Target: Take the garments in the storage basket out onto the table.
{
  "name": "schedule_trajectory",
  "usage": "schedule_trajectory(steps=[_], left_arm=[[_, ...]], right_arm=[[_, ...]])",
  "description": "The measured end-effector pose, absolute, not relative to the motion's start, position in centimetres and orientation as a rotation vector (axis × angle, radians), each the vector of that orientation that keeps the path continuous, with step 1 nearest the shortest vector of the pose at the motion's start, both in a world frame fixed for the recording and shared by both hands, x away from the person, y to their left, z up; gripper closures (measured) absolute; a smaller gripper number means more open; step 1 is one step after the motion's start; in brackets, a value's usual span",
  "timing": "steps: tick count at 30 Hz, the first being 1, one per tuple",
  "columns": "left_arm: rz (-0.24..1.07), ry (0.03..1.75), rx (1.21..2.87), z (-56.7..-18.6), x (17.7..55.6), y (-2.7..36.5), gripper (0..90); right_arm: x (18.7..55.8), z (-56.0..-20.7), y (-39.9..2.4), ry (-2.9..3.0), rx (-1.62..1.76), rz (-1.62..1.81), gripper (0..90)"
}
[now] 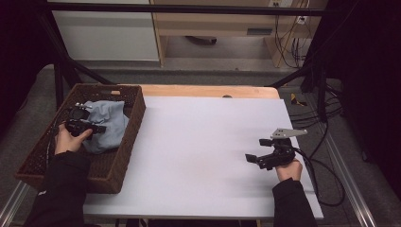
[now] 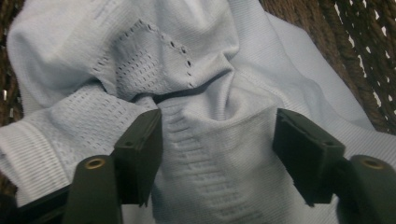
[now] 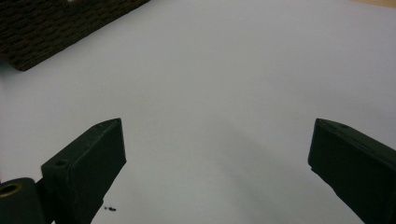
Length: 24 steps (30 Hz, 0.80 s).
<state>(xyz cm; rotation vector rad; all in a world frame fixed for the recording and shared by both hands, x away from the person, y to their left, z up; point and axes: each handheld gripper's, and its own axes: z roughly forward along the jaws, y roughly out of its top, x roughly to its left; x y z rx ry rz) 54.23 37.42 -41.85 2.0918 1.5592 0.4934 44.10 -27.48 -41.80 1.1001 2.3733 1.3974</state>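
A wicker basket (image 1: pixel 125 142) is seen at the desk's (image 1: pixel 203 142) nine-o'clock edge, overhanging it. A pale blue cloth (image 1: pixel 109 124) is bunched inside the basket. The left tongs (image 1: pixel 82 124) are lowered into the basket; in the left gripper view their jaws are spread, with a ridge of the cloth (image 2: pixel 210 140) lying between them, not yet pinched. The right tongs (image 1: pixel 257 151) are held released over the white sheet near four o'clock, well apart from the basket. Broad bare room is left across the sheet's middle.
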Motion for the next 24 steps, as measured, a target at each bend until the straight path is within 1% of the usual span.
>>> schedule_trajectory(steps=[7,15,19,24], left_arm=[[0.478,1.578,2.074,-42.6,54.0,37.5,37.7],[0.470,1.580,2.084,-43.2,53.8,37.5,44.8],[0.463,1.588,2.106,-43.3,53.7,37.3,50.7],[0.430,1.601,2.107,-43.2,53.6,37.3,61.8]], right_arm=[[44.2,-41.9,-27.4,2.381,1.100,1.390,4.7],[44.1,-41.8,-27.4,2.378,1.103,1.393,4.7],[44.1,-41.9,-27.5,2.379,1.101,1.394,4.7],[44.1,-41.9,-27.5,2.377,1.103,1.395,4.7]])
